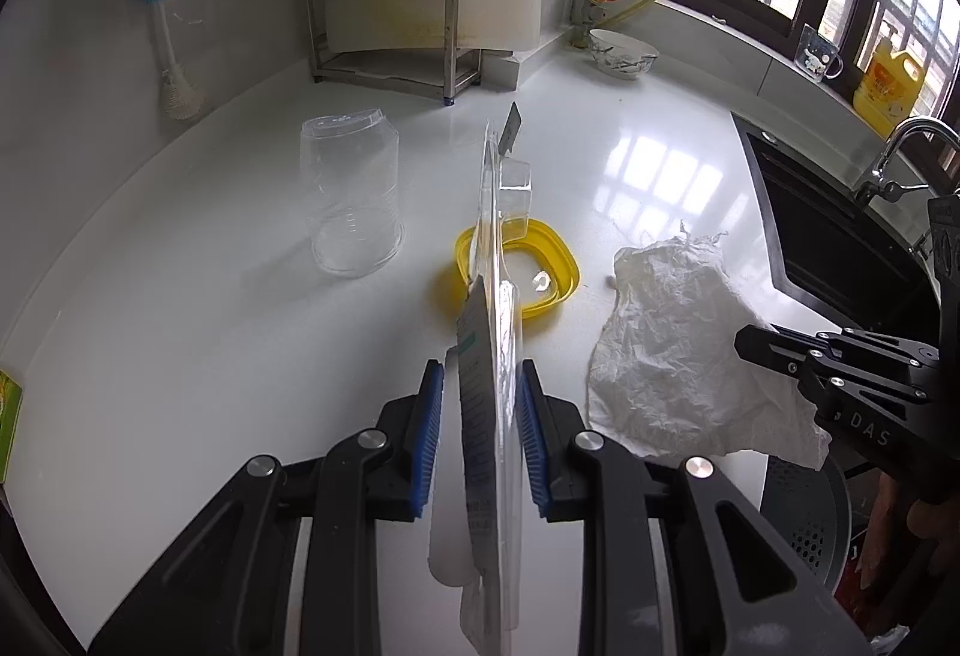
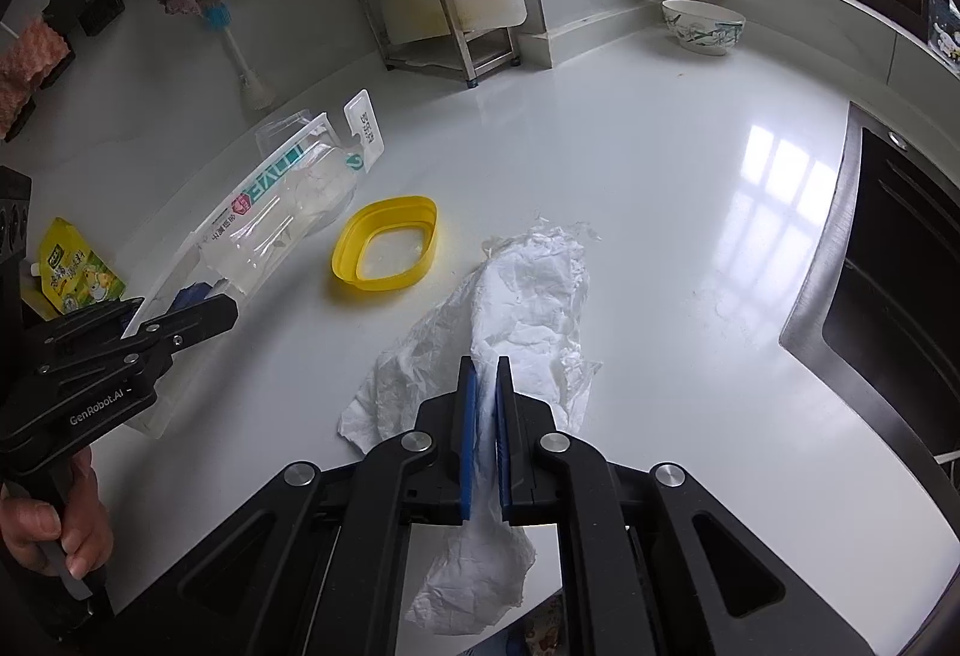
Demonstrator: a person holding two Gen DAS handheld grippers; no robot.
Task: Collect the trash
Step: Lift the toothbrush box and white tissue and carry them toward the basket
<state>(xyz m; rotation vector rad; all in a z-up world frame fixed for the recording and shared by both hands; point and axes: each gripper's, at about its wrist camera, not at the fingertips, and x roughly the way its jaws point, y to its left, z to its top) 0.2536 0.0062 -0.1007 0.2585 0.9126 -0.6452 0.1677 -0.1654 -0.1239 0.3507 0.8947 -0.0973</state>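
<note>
My left gripper (image 1: 480,386) is shut on a clear plastic blister package (image 1: 495,266), held edge-on above the white counter; the package also shows in the right wrist view (image 2: 276,218), with the left gripper (image 2: 198,314) at its near end. My right gripper (image 2: 487,374) is shut on a crumpled white paper towel (image 2: 528,296), which trails over the counter; it also shows in the left wrist view (image 1: 660,344), with the right gripper (image 1: 756,344) at its right edge. A yellow plastic lid ring (image 2: 384,251) lies on the counter between them. An upturned clear plastic cup (image 1: 354,194) stands further left.
A black sink (image 2: 888,284) is set into the counter on the right, with a faucet (image 1: 906,140). A patterned bowl (image 2: 702,26) and a metal rack (image 2: 438,20) stand at the back. A yellow-green pouch (image 2: 78,266) lies at the left. A yellow bottle (image 1: 888,86) stands by the window.
</note>
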